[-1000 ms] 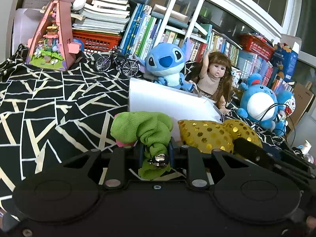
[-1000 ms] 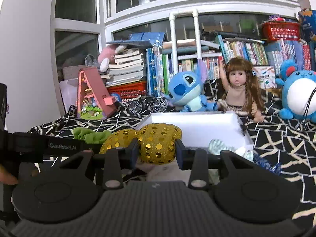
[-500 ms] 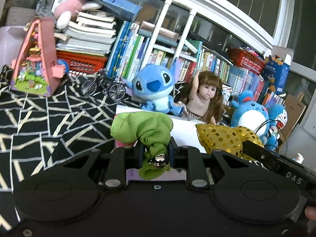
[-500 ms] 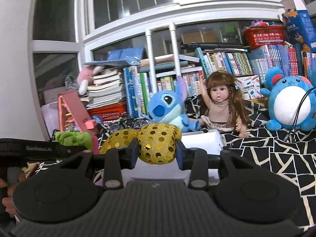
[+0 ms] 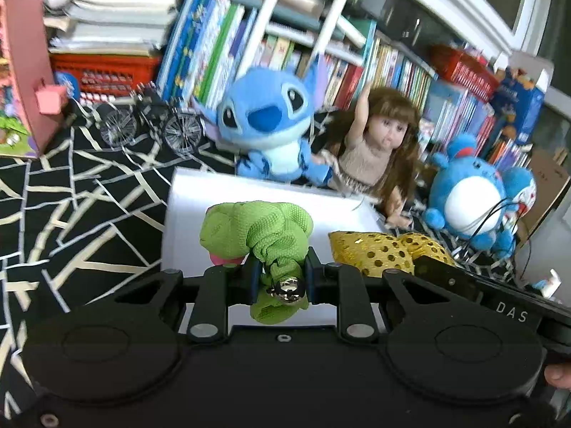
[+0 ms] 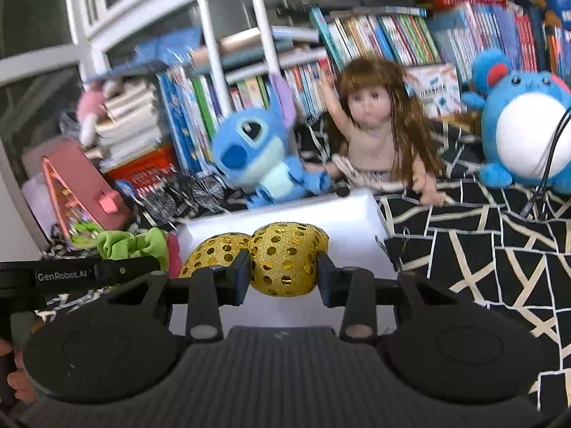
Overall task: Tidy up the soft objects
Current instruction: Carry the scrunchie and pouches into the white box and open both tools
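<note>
Both tools have neared the white box [image 5: 249, 192]; left tool [image 5: 280, 280] clamps green scrunchie [image 5: 264, 232]; right tool [image 6: 282, 278] clamps gold pouch [image 6: 285, 256].

Green mesh scrunchie [image 5: 264, 230], gold sequinned scrunchie [image 6: 285, 258], white box [image 5: 249, 192], black cloth [image 5: 71, 214] with cream crackle lines, blue plush [image 5: 266, 132]

Two claws are up, the left gripper [image 5: 280, 280] and the right gripper [image 6: 283, 273], each with one soft thing between its pads: one green cloth toy [image 5: 262, 230] and one gold sequined toy [image 6: 285, 258]. Just beyond both claws sits one white box [image 5: 249, 192]. Past that I count two blue plush animals, the big-eared one [image 5: 266, 132] and the round one [image 5: 467, 196] off to the right, one long-haired doll [image 5: 374, 146], one small wire bicycle [image 5: 150, 125] and one pink toy house [image 5: 21, 71] far left.
</note>
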`<action>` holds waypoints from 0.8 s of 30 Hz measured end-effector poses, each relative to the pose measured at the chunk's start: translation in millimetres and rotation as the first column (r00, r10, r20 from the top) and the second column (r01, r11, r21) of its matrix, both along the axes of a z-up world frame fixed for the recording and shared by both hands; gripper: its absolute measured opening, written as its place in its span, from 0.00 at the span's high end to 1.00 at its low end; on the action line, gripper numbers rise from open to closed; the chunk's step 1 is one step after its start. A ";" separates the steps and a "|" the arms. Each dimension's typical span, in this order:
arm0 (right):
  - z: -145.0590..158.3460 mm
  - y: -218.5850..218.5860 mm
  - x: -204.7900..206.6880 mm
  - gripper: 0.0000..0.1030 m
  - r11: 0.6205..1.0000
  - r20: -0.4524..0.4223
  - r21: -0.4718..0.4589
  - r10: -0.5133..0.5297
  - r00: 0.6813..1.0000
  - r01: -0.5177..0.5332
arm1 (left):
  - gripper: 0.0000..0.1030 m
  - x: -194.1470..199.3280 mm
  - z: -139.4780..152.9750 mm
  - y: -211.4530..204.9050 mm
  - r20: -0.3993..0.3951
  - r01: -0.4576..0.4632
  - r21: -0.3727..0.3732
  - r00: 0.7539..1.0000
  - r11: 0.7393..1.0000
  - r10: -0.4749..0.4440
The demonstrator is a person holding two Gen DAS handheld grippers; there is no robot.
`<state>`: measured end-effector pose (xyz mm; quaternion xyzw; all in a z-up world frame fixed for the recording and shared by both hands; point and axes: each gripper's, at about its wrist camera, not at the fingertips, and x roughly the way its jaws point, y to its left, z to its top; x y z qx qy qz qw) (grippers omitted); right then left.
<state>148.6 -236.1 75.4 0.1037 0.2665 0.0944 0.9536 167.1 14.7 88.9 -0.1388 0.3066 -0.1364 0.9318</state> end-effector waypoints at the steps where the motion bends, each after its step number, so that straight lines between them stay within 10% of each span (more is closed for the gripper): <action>1: -3.2 0.7 5.3 0.59 1.000 -0.017 -0.007 0.000 1.000 0.000 | 0.78 7.9 -4.8 -3.1 -0.016 0.004 0.005 1.000 1.000 -0.004; 24: -33.4 20.6 47.0 0.58 0.997 -0.179 -0.074 0.015 0.984 -0.029 | 0.78 58.0 -63.1 -30.0 -0.171 0.024 0.078 0.985 0.997 -0.010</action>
